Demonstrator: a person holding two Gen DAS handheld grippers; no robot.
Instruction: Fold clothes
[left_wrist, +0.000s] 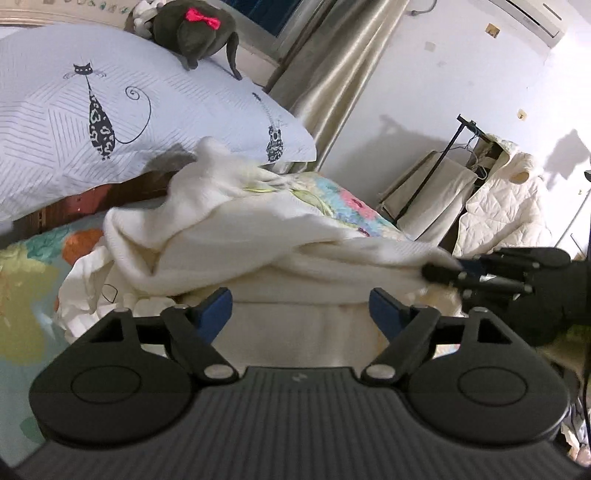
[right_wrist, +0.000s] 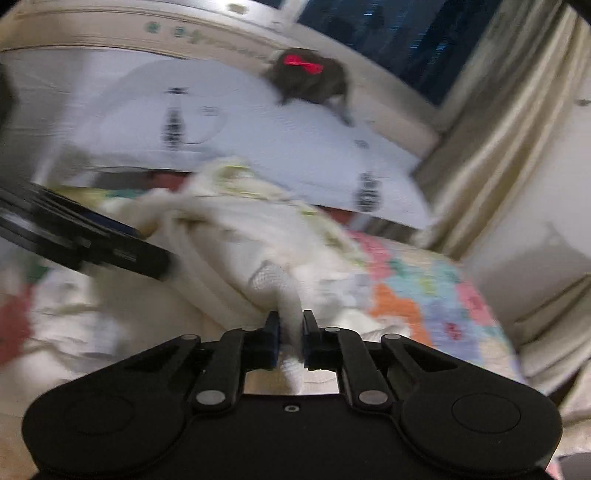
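A white knit garment lies bunched on the flowered bedspread. My left gripper is open just in front of it, with the cloth between and beyond its blue pads, not pinched. My right gripper is shut on a fold of the white garment; it also shows in the left wrist view, gripping the garment's right edge. The left gripper shows in the right wrist view at the left, over the cloth. The right wrist view is blurred.
A white pillow with cat prints lies at the head of the bed, with a dark plush toy with a pink bow on it. A beige curtain hangs behind. A clothes rack with a quilted cream jacket stands at the right.
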